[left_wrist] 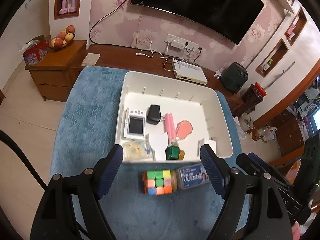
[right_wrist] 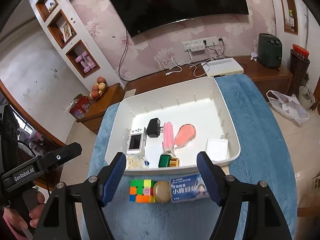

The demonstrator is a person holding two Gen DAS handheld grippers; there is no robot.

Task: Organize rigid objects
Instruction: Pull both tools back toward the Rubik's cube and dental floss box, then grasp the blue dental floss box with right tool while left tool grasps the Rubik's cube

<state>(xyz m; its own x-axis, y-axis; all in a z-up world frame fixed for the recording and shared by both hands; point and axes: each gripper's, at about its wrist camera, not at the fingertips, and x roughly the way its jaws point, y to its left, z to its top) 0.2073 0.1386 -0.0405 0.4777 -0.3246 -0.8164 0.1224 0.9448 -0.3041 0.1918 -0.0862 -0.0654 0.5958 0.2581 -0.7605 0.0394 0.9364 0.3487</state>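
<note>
A white bin [left_wrist: 224,118] [right_wrist: 230,112] stands on a blue cloth. Inside it lie a white camera [left_wrist: 136,125] [right_wrist: 135,142], a black charger [left_wrist: 153,114] [right_wrist: 153,128], a pink tube pack [left_wrist: 169,127] [right_wrist: 168,136], a pink oval case [left_wrist: 185,129] [right_wrist: 185,135], a green box [left_wrist: 172,153] [right_wrist: 165,161] and a white adapter [right_wrist: 217,149]. On the cloth in front of the bin sit a colour cube [left_wrist: 159,182] [right_wrist: 142,191], a round amber jar [right_wrist: 162,191] and a blue-labelled box [left_wrist: 193,177] [right_wrist: 188,188]. My left gripper [left_wrist: 162,158] and right gripper [right_wrist: 162,165] hang above these, both open and holding nothing.
A blue cloth [left_wrist: 90,120] [right_wrist: 256,130] covers the table. Behind it runs a wooden TV bench with a white set-top box [left_wrist: 190,73] [right_wrist: 224,67] and cables. A person's hand [right_wrist: 38,210] holds the other gripper at the lower left of the right wrist view.
</note>
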